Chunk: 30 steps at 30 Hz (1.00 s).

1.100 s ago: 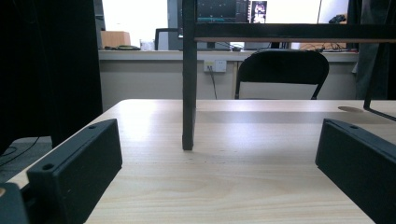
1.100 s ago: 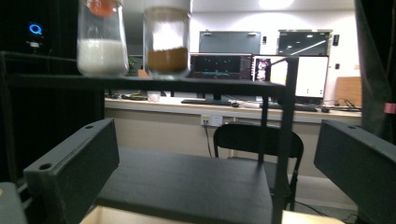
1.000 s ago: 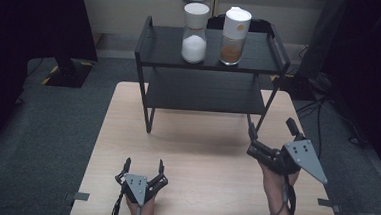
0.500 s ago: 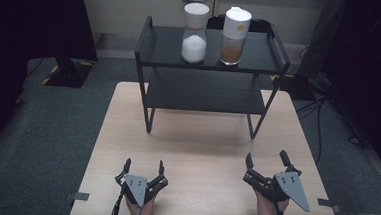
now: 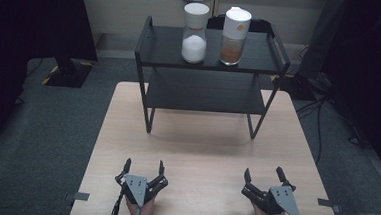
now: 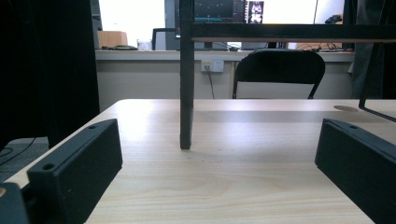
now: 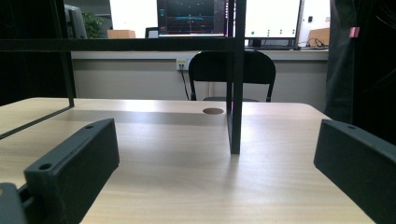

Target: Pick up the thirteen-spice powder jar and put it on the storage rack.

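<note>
Jars stand side by side on the top of the black shelf rack (image 5: 151, 55) at the far end of the tabletop (image 5: 205, 153): the white-powder jar (image 5: 195, 32) on the left, the orange-powder jar (image 5: 234, 36) just beside it on the right. Both are well apart from the tongs. At the near edge, the left tongs (image 5: 143, 165) rest low over the wood, spread wide, holding nothing. The right tongs (image 5: 263, 173) lie likewise, spread wide and empty, each facing a rack leg (image 6: 186, 74).

Rack leg (image 7: 236, 93) between spread jaws
</note>
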Motion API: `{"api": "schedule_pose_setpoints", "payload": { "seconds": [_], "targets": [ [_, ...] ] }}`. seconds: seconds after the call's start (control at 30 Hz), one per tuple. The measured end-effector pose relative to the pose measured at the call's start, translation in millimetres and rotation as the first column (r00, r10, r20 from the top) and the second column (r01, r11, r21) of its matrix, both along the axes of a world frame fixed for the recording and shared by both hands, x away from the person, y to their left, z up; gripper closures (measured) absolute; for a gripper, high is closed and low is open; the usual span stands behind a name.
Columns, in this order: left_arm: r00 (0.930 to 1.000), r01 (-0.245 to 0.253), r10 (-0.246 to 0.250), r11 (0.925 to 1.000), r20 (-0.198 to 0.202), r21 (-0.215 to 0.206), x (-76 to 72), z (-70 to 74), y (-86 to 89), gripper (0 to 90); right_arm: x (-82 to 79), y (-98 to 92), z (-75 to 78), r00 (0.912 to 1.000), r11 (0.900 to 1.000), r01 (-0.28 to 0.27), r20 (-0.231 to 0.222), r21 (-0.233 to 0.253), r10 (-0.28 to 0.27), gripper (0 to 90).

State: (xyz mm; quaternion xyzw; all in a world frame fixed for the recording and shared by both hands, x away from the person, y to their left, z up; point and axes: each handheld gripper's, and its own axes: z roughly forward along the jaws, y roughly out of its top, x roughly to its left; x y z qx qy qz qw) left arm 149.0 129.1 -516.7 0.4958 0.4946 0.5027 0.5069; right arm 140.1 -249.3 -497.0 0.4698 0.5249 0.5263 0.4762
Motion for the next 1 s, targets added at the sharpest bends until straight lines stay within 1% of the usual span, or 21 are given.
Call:
{"api": "schedule_pose_setpoints", "payload": {
  "seconds": [0.07, 0.27, 0.33, 0.4, 0.43, 0.5, 0.6, 0.67, 1.0],
  "targets": [
    [1.0, 0.0, 0.0, 1.0, 0.0, 0.0, 0.0, 0.0, 0.1, 0.0, -1.0, -0.1, -5.2, 1.0, 1.0, -0.003, 0.009, -0.002, 0.003, 0.0],
    [1.0, -0.002, 0.002, 1.0, 0.001, 0.0, -0.5, -0.1, -0.3, 0.0, -3.4, 1.8, -13.6, 1.0, 1.0, -0.002, 0.003, -0.001, 0.002, 0.0],
    [1.0, -0.009, 0.009, 1.0, 0.001, 0.0, -0.8, -0.1, -1.5, 0.0, -3.9, 2.0, -16.1, 1.0, 1.0, -0.001, 0.005, -0.002, 0.001, 0.0],
    [0.9999, -0.01, 0.01, 0.9999, 0.001, 0.0, -0.9, -0.1, -1.6, 0.0, -5.1, 2.3, -18.3, 0.9998, 1.0, 0.0, 0.018, -0.009, 0.0, 0.0],
    [0.9999, -0.01, 0.01, 0.9999, 0.001, 0.0, -0.9, -0.1, -1.6, 0.0, -5.6, 1.8, -19.0, 0.9998, 1.0, -0.002, 0.022, -0.004, 0.002, 0.0],
    [0.9999, -0.013, 0.013, 0.9999, 0.001, 0.0, -1.2, -0.2, -2.1, 0.1, -7.0, 3.5, -20.9, 0.9994, 1.0, 0.009, 0.033, -0.004, -0.009, 0.0],
    [0.9999, -0.015, 0.015, 0.9999, 0.001, 0.0, -1.3, -0.2, -2.4, 0.1, -7.7, 7.2, -20.9, 0.9991, 1.0, 0.025, 0.034, -0.014, -0.024, 0.0],
    [0.9999, -0.015, 0.015, 0.9999, 0.001, 0.0, -1.3, -0.2, -2.5, 0.0, -7.0, 6.2, -18.6, 0.9996, 1.0, 0.023, 0.018, -0.003, -0.023, 0.0],
    [0.9998, -0.02, 0.02, 0.9998, 0.001, 0.0, -1.3, -0.2, -3.4, 0.0, -7.0, 6.5, -19.0, 0.9995, 1.0, 0.023, 0.02, -0.004, -0.023, 0.0]
  ]
}}
